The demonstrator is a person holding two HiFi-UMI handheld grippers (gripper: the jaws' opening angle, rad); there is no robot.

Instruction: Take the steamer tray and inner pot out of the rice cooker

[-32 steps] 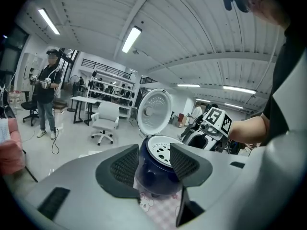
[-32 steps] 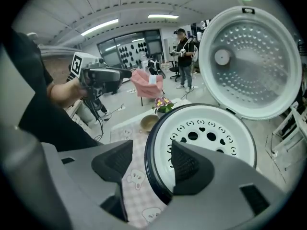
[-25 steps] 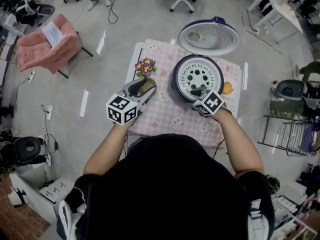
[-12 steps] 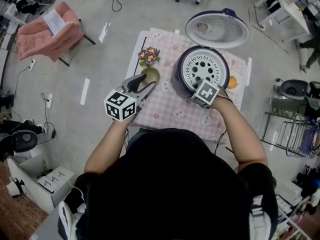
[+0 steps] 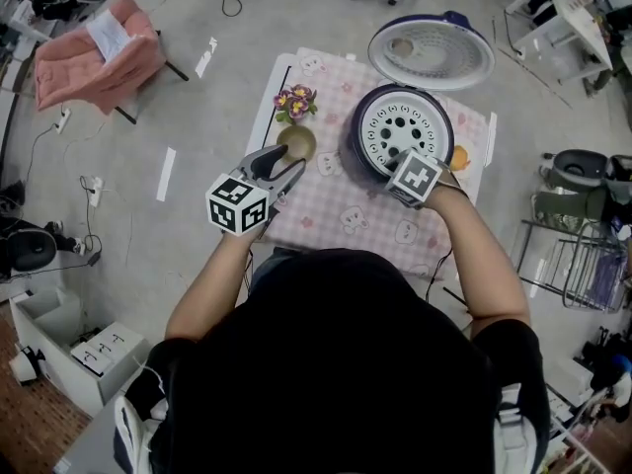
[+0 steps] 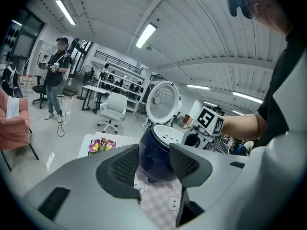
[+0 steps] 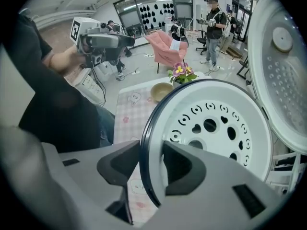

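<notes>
The white steamer tray (image 5: 403,134), pierced with round and heart-shaped holes, sits in the mouth of the dark blue rice cooker (image 5: 353,158), level with its rim. The cooker's lid (image 5: 432,52) stands swung open behind it, its pale inner face turned upward. The right gripper (image 5: 396,160) points steeply down at the cooker's near edge. In the right gripper view its jaws have just been closing and now straddle the rim (image 7: 151,162), one jaw outside the dark ring and the other inside on the tray (image 7: 225,128), with the pads pressed against the rim between them. The cooker stands on the right half of a desk (image 5: 346,220) covered by a pink checked cloth with small animal prints. A small orange object (image 5: 458,158) lies just beside the cooker on its right. To the cooker's left are a tan bowl (image 5: 296,143) and, farther back, a small pot of purple and yellow flowers (image 5: 295,100). The left gripper (image 5: 284,171) hovers over the desk's left part near the bowl, aimed toward the cooker. Its jaws are apart with nothing between them (image 6: 156,169), and through the gap show only the cooker's body (image 6: 153,152) and the cloth beyond.
</notes>
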